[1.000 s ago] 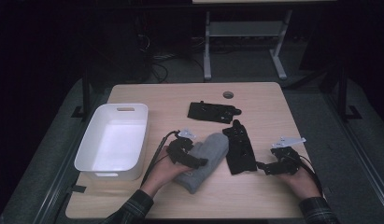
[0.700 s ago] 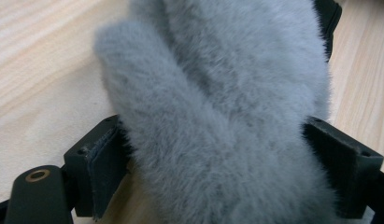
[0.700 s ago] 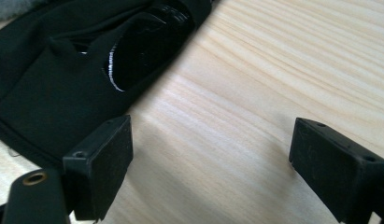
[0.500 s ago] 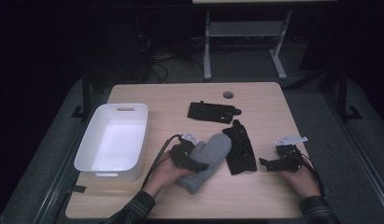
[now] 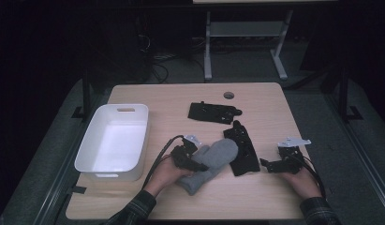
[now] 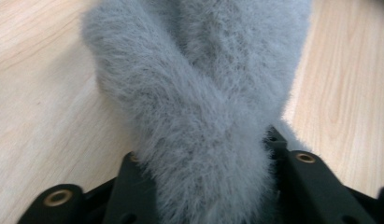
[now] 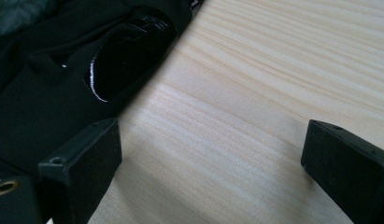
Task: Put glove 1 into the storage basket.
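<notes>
A fuzzy grey mitten (image 5: 213,159) lies on the wooden table (image 5: 265,197) near its front middle. My left gripper (image 5: 196,164) is shut on the mitten's cuff end, and in the left gripper view the grey mitten (image 6: 199,93) bulges up between the two black jaws of my left gripper (image 6: 203,186). A black glove (image 5: 241,149) lies flat just right of the mitten. My right gripper (image 5: 267,165) rests low on the table, open, by that glove's lower right edge. In the right gripper view the black glove (image 7: 63,74) sits beside the left jaw of my right gripper (image 7: 213,172), with bare wood between the jaws.
A white rectangular bin (image 5: 113,140) stands at the table's left side. A second black glove (image 5: 213,112) lies farther back at the middle, and a small dark round disc (image 5: 228,95) sits near the far edge. Dark floor surrounds the table.
My right gripper has slid a little left toward the black glove's edge. The left gripper and the grey mitten have hardly moved.
</notes>
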Demonstrator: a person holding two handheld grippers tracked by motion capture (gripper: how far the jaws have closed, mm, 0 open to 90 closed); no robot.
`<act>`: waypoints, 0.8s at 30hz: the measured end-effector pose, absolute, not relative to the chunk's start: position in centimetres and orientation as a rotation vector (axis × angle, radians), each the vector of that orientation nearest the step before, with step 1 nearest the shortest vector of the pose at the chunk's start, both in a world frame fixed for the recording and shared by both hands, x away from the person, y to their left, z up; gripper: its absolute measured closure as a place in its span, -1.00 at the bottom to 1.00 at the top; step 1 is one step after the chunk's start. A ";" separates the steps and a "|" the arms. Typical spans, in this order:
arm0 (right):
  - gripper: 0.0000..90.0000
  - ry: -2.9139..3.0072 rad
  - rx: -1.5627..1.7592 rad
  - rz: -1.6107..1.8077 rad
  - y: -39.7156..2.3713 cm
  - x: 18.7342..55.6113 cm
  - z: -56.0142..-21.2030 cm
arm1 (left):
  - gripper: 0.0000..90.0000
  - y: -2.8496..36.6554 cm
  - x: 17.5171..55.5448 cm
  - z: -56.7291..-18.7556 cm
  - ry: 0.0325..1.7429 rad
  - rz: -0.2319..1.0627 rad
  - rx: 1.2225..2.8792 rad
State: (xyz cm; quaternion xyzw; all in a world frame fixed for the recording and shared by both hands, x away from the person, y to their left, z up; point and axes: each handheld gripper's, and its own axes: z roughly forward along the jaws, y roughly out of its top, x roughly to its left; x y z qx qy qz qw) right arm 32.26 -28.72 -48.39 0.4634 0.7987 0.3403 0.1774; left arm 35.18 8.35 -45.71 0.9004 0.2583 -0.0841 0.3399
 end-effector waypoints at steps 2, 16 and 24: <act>-0.89 2.260 1.312 0.963 -28.7 32.3 -48.4 | 0.44 8.4 35.1 -45.6 0.685 -0.220 2.337; -0.89 2.260 1.313 0.961 -28.7 32.3 -48.4 | 0.60 9.3 34.4 -42.8 0.672 -0.165 2.333; -0.89 2.261 1.313 0.959 -28.8 32.3 -48.4 | 0.59 10.7 34.4 -40.1 0.694 -0.128 2.288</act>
